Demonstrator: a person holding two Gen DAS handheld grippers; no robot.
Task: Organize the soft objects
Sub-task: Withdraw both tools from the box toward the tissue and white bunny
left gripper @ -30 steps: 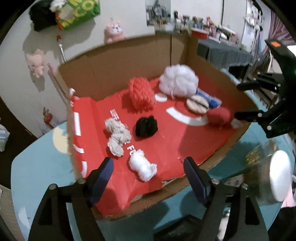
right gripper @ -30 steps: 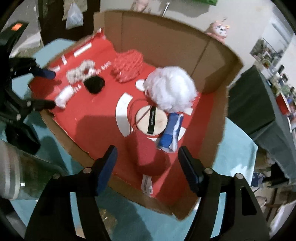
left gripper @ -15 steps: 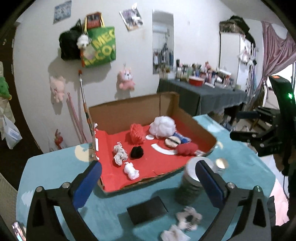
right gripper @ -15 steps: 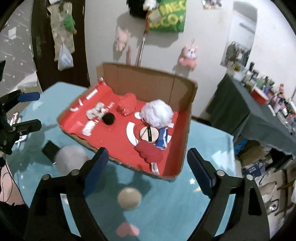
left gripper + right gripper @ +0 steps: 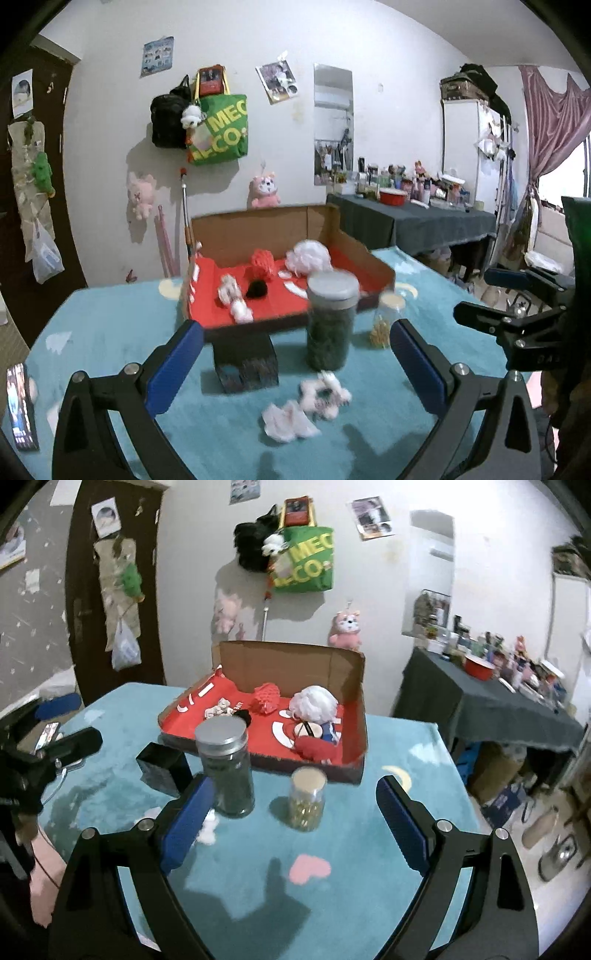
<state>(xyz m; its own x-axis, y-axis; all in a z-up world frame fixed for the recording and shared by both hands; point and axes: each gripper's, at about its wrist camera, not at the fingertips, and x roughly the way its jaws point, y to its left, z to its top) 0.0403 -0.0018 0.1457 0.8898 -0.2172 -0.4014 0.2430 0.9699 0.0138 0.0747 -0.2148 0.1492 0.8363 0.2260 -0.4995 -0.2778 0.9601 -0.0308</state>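
A cardboard box [image 5: 236, 229] [image 5: 354, 705] with a red floor holds several soft things: a white puff [image 5: 308, 256] [image 5: 314, 703], a red knit ball [image 5: 263, 261] [image 5: 266, 698], a black pompom [image 5: 257, 288], white scrunchies [image 5: 232, 295] and a red pouch [image 5: 314, 747]. Two white soft pieces [image 5: 321, 393] [image 5: 286, 424] lie on the teal table in front of my left gripper [image 5: 295, 362], which is open and empty. My right gripper [image 5: 295, 819] is open and empty, held back above the table.
A tall jar with a grey lid [image 5: 330, 325] [image 5: 227, 764], a small jar [image 5: 306, 799] and a black box [image 5: 245, 360] [image 5: 162, 768] stand before the cardboard box. A phone [image 5: 20, 406] lies at the table's left edge. A dark-clothed side table [image 5: 498, 705] stands right.
Both grippers have pulled back and up from over the cardboard box, so the whole table and room show. Both stay open and empty.
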